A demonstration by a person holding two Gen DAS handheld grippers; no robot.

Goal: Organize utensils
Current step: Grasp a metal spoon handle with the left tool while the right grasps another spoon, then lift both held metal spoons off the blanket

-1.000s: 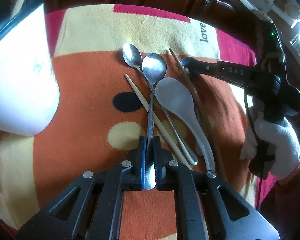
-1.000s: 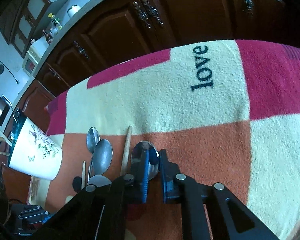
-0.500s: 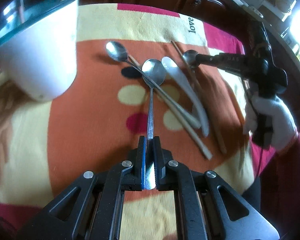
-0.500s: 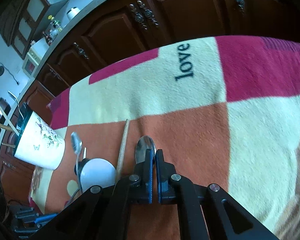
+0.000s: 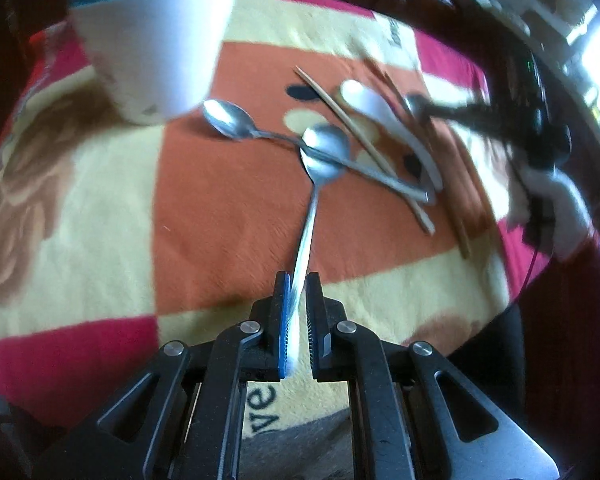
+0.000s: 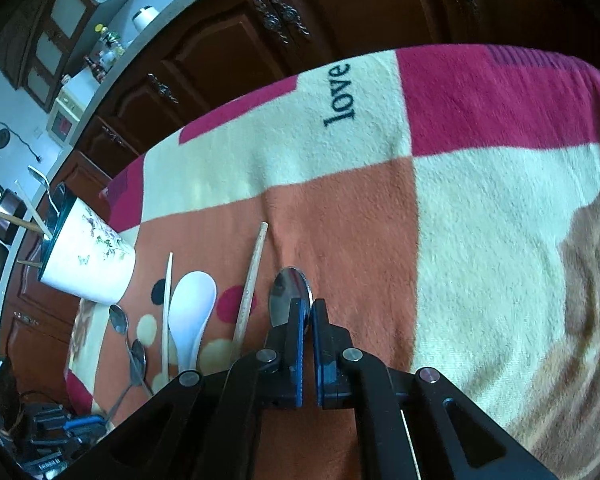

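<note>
My left gripper (image 5: pixel 297 280) is shut on the handle of a steel spoon (image 5: pixel 322 152) and holds it above the blanket. Below it lie a second steel spoon (image 5: pixel 228 120), a white plastic spoon (image 5: pixel 380 108), a pale chopstick (image 5: pixel 364 140) and a brown chopstick (image 5: pixel 456 200). The white floral utensil holder (image 5: pixel 156 40) stands at the far left, with utensils in it in the right wrist view (image 6: pixel 88 260). My right gripper (image 6: pixel 307 308) is shut on another steel spoon (image 6: pixel 288 292), whose bowl sticks out past the fingertips.
The table is covered by a patchwork blanket (image 6: pixel 480 240) in orange, cream and red, with the word "love" on it. Dark wooden cabinets (image 6: pixel 340 12) stand behind the table. The right gripper and a gloved hand (image 5: pixel 548 188) show at the right of the left wrist view.
My left gripper has lifted and pulled back with its spoon, and the holder now looks farther off. My right gripper closed on its spoon and has risen a little.
</note>
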